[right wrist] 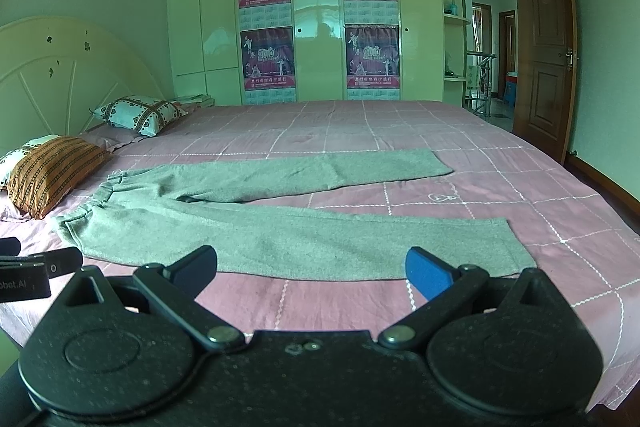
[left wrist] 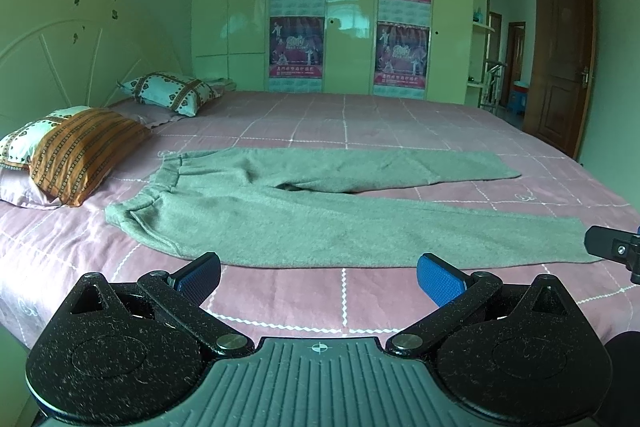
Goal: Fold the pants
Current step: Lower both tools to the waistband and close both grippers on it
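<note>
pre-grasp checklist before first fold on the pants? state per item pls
1. Left gripper open: ok, fingers wide apart, nothing held.
2. Right gripper open: ok, nothing held.
3. Pants flat on the bed: ok, both legs spread in a V, waistband toward the pillows.
4. Near leg's edge within reach: ok, it lies just ahead of both grippers.
5. Nothing lying on the pants: ok.
6. Fabric smooth: not ok, slight bunching at the waistband and crotch.
7. Grippers clear of each other: ok, the right one only shows at the left view's edge.
</note>
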`<state>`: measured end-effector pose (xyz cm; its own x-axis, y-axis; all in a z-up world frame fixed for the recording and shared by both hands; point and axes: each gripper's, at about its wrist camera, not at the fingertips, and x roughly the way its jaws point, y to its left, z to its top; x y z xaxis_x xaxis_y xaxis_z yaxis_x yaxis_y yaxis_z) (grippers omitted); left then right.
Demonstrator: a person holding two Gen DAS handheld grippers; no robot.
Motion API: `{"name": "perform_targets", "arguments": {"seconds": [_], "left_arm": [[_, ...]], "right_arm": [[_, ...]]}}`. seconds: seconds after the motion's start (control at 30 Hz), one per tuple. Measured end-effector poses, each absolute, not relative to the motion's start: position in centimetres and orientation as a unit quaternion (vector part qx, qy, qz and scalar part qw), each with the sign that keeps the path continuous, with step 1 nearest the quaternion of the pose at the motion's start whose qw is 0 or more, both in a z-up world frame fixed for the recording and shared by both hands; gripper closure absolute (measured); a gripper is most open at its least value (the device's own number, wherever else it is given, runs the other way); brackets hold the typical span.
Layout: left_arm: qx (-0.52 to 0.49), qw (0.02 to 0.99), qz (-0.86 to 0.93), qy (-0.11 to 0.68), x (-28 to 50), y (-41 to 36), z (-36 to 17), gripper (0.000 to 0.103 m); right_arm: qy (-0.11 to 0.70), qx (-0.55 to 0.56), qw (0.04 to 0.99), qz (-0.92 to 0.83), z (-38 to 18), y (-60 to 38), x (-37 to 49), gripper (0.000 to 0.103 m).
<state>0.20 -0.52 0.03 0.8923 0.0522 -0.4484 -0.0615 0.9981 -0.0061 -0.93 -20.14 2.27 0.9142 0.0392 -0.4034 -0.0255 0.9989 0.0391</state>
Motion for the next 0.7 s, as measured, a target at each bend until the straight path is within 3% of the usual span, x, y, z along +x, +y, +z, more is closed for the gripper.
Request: {"name": "perform_targets", "arguments": {"seconds": [0.37, 0.7], "left_arm": [[-0.039, 0.969, 0.026, 0.244, 3.5, 2.2, -0.2, 0.0], [-0.036, 0.96, 0.047, 0.275, 12.4, 8.6, -0.4, 0.0]], "right_arm": [[0.195, 0.018, 0.98, 0.042, 3.3, -20.8, 1.4, 0.007], [0.209, -0.008, 0.976, 0.064, 5.0, -20.1, 9.6, 0.007]]}}
